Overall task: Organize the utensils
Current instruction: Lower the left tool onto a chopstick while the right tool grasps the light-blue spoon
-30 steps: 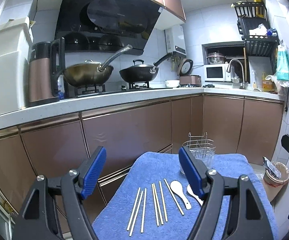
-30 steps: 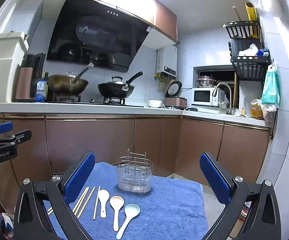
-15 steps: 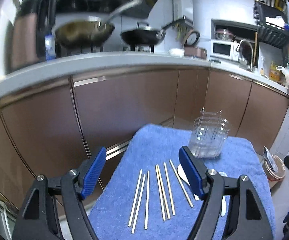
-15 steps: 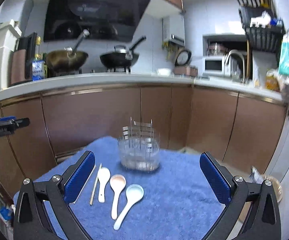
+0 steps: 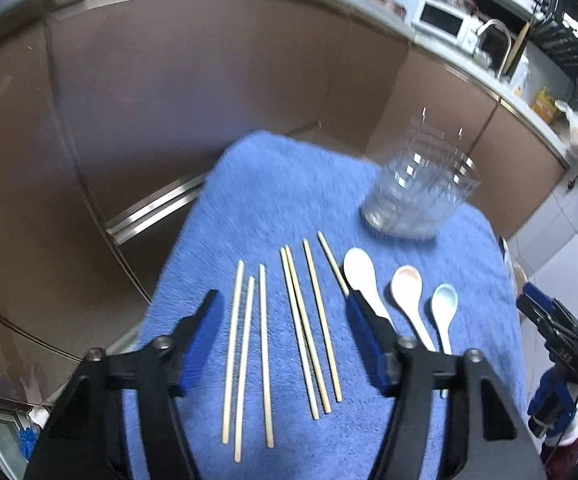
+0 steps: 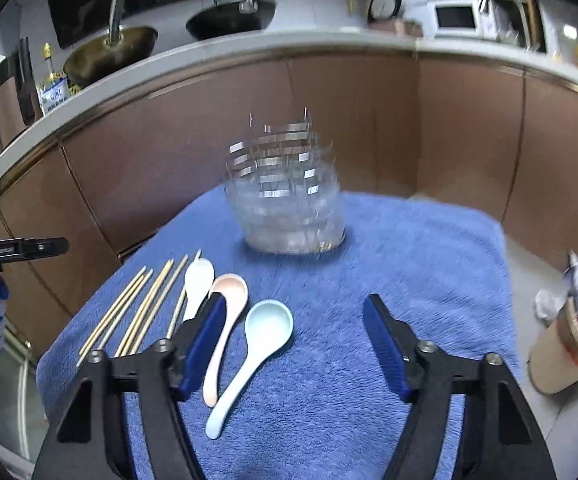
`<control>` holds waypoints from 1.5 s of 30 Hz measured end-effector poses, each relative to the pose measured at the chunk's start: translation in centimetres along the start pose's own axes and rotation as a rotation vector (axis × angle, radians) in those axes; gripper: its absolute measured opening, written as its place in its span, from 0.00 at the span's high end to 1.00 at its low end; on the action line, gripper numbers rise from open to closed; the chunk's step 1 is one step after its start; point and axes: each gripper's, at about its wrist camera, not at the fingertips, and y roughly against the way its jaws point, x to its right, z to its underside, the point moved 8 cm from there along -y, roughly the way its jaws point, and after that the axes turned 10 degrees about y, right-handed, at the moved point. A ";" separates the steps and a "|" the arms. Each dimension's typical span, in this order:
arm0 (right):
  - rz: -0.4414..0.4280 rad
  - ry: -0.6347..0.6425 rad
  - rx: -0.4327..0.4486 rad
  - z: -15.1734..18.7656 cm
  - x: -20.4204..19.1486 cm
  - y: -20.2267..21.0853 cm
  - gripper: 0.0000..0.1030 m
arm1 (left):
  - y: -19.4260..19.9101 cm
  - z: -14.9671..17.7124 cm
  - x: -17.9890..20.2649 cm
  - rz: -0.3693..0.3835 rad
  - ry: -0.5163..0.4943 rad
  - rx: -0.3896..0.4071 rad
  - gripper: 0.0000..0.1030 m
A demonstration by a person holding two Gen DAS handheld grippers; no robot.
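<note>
Fuzzy cloth towel (image 5: pixel 273 200); pale wooden chopsticks (image 5: pixel 263 352); glossy spoons (image 6: pixel 245 360).

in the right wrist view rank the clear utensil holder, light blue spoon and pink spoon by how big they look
1. clear utensil holder, plainly the largest.
2. light blue spoon and pink spoon: about alike; the blue lies nearer the camera and the pink is partly hidden, so no ranking.

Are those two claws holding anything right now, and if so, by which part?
Nothing is held. The left claw is open above the chopsticks, and the right claw is open above the blue spoon.
</note>
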 end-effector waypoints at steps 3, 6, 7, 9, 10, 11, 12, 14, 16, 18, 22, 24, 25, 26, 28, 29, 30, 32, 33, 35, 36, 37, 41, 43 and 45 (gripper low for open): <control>-0.040 -0.006 -0.050 0.5 0.4 -2.0 0.49 | -2.9 -0.1 0.0 0.006 -0.008 -0.081 0.61; -0.091 -0.030 -0.089 1.0 0.6 -3.7 0.56 | -5.6 0.1 -0.1 0.012 -0.009 -0.164 0.71; -0.103 -0.035 -0.098 1.1 0.5 -4.1 0.57 | -6.2 0.0 -0.3 0.010 -0.009 -0.178 0.74; -0.130 -0.047 -0.119 1.3 0.7 -5.1 0.59 | -7.7 -0.1 -0.8 -0.003 -0.010 -0.213 0.78; -0.140 -0.051 -0.127 1.4 0.8 -5.5 0.60 | -8.2 -0.1 -1.0 -0.008 -0.011 -0.223 0.81; -0.145 -0.052 -0.134 1.4 0.9 -5.8 0.60 | -8.7 -0.1 -1.2 -0.014 -0.010 -0.232 0.83; -0.151 -0.053 -0.140 1.5 1.0 -6.2 0.60 | -9.2 -0.2 -1.5 -0.018 -0.009 -0.244 0.84; -0.158 -0.056 -0.151 1.6 1.0 -6.7 0.60 | -10.0 -0.3 -1.8 -0.029 -0.013 -0.256 0.87; -0.162 -0.058 -0.160 1.8 1.0 -7.2 0.60 | -10.7 -0.4 -2.2 -0.046 -0.019 -0.268 0.89; -0.167 -0.062 -0.167 2.0 1.1 -7.5 0.60 | -11.1 -0.5 -2.8 -0.056 -0.020 -0.279 0.90; -0.175 -0.065 -0.174 2.2 1.2 -7.7 0.60 | -12.2 -0.3 -3.5 -0.077 -0.027 -0.300 0.90; -0.174 -0.067 -0.176 2.3 1.4 -7.7 0.60 | -12.7 -0.2 -3.5 -0.084 -0.030 -0.309 0.90; -0.174 -0.068 -0.177 2.3 1.4 -7.8 0.60 | -12.9 -0.1 -3.6 -0.089 -0.033 -0.312 0.90; -0.175 -0.068 -0.179 2.2 1.5 -7.9 0.60 | -13.0 0.0 -3.7 -0.093 -0.036 -0.315 0.90; -0.178 -0.069 -0.182 2.2 1.4 -8.0 0.60 | -13.3 0.3 -3.8 -0.102 -0.046 -0.324 0.90; -0.180 -0.069 -0.183 2.2 1.4 -8.1 0.60 | -13.4 0.4 -3.8 -0.105 -0.051 -0.327 0.90; -0.185 -0.069 -0.186 2.2 1.3 -8.2 0.60 | -13.4 0.4 -3.8 -0.108 -0.056 -0.327 0.90; -0.199 -0.069 -0.193 2.0 1.1 -8.4 0.60 | -13.5 0.3 -3.7 -0.113 -0.064 -0.325 0.90; -0.205 -0.066 -0.199 1.9 1.0 -8.6 0.60 | -13.5 0.2 -3.7 -0.116 -0.068 -0.325 0.90; -0.221 -0.059 -0.213 1.8 0.8 -9.0 0.60 | -13.6 0.2 -3.6 -0.123 -0.078 -0.324 0.90; -0.228 -0.059 -0.219 1.7 0.6 -9.3 0.60 | -13.6 0.2 -3.6 -0.126 -0.082 -0.324 0.90; -0.243 -0.060 -0.230 1.5 0.6 -9.6 0.60 | -13.6 0.2 -3.5 -0.131 -0.088 -0.323 0.91; -0.274 -0.067 -0.275 1.4 0.7 -10.8 0.61 | -13.6 0.1 -3.7 -0.140 -0.080 -0.323 0.94; -0.299 -0.072 -0.301 1.4 0.7 -11.4 0.62 | -13.5 0.1 -3.7 -0.144 -0.079 -0.321 0.95; -0.316 -0.070 -0.324 1.7 0.6 -11.9 0.64 | -13.6 0.0 -3.7 -0.149 -0.074 -0.316 0.95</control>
